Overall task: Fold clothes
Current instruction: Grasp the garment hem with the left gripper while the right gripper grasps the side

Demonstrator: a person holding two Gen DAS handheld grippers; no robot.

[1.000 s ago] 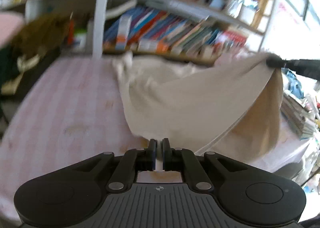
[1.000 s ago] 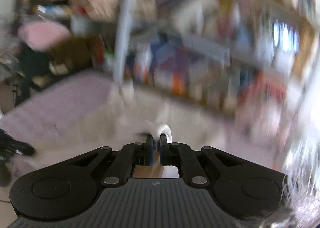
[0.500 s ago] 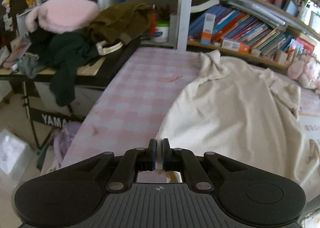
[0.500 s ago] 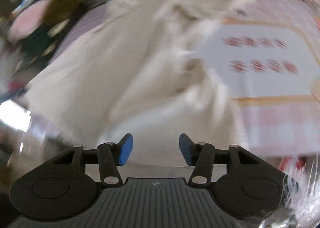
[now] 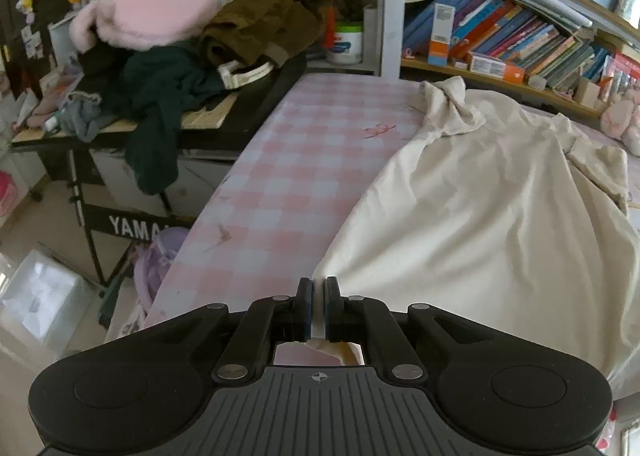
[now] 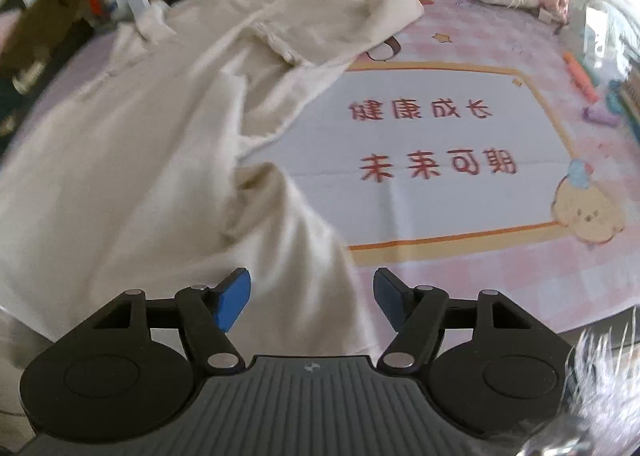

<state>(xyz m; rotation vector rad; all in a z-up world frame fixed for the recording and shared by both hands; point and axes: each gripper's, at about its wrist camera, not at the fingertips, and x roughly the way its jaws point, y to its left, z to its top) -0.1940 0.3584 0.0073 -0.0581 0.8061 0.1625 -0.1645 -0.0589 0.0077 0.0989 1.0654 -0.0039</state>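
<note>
Since the earlier frame, cream garment [image 5: 492, 216] has gone from hanging stretched between both grippers to lying spread on the pink checked bed cover [image 5: 304, 160]. Right gripper [image 6: 312, 296] has just been opening; its blue pads [image 6: 232, 298] stand apart above the near hem, not pressing it. Left gripper [image 5: 319, 306] is clamped on the garment's near corner. Bookshelf [image 5: 520, 40] behind.
</note>
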